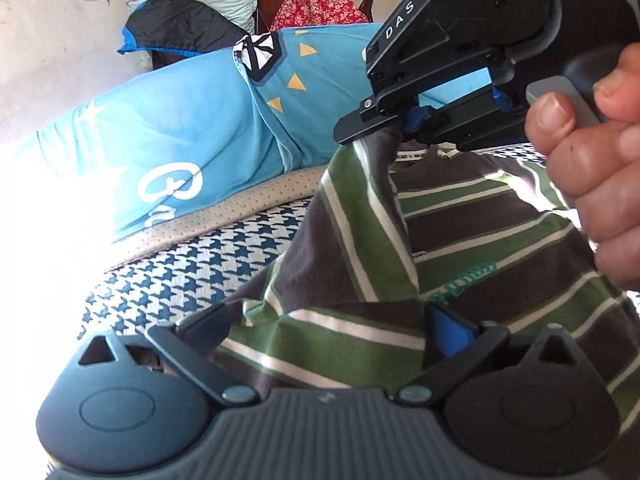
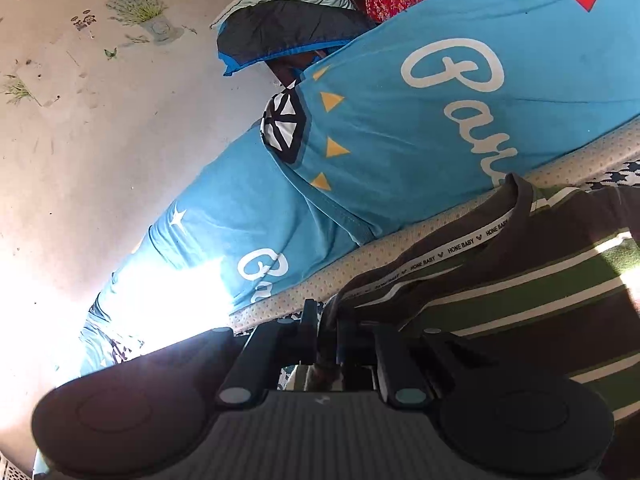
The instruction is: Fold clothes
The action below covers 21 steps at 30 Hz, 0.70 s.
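The striped shirt (image 1: 460, 236) fills the lower right of both views, lifted off the houndstooth mat (image 1: 192, 276). The left gripper (image 1: 332, 344) pinches its lower fabric — the right gripper (image 2: 326, 344), centre-bottom of its view, clamps the shirt near the collar. A blue pillow (image 2: 400, 120) lies across the upper frame.

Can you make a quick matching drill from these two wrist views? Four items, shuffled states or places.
Items:
1. striped shirt
2. blue pillow
3. houndstooth cover
4. right tongs

States or places:
A. lies under the shirt, blue and white pattern
B. pinched at two spots, lifted into a ridge
C. clamped on fabric near the collar
D. lies behind the shirt, white script lettering

Pairs: 1-B, 2-D, 3-A, 4-C

The left tongs hold the other pinched spot.
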Each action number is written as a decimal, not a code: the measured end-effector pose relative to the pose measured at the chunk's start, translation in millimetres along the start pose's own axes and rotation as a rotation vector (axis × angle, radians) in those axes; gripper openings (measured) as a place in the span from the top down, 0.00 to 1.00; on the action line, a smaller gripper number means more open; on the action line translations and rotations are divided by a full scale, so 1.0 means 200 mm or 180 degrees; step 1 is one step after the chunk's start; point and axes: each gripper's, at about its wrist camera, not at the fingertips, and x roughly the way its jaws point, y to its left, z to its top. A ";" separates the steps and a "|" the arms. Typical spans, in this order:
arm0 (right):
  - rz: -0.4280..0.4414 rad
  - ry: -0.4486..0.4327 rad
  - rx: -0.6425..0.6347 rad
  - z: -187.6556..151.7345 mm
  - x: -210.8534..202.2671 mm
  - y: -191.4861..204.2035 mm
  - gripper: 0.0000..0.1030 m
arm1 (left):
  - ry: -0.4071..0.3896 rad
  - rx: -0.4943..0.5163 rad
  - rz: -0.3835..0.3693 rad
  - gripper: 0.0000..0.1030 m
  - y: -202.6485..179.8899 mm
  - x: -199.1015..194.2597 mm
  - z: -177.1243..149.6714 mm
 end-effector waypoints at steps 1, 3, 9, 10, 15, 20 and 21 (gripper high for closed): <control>0.0001 -0.0014 0.0013 0.00 0.00 0.00 0.90 | -0.0046 0.0034 0.0093 0.01 -0.01 0.00 0.00; 0.0003 -0.0043 0.0038 0.00 -0.01 0.00 0.90 | -0.0076 -0.0030 0.0331 0.09 0.05 0.04 0.04; -0.0017 -0.0159 0.0039 0.02 -0.05 0.00 0.88 | -0.0155 -0.0253 0.1053 0.02 0.22 0.17 0.16; -0.0033 -0.0187 0.0059 0.02 -0.06 -0.01 0.88 | -0.0168 -0.0290 0.1173 0.00 0.25 0.19 0.17; -0.0238 -0.0348 0.0098 0.05 -0.11 -0.06 0.81 | 0.0314 -0.1622 0.0615 0.00 0.66 0.28 0.15; -0.0454 -0.0353 0.0173 0.06 -0.11 -0.14 0.81 | 0.0399 -0.1928 0.0226 0.00 0.72 0.29 0.12; -0.0526 -0.0351 0.0135 0.06 -0.11 -0.15 0.81 | 0.0402 -0.1932 0.0168 0.00 0.72 0.29 0.13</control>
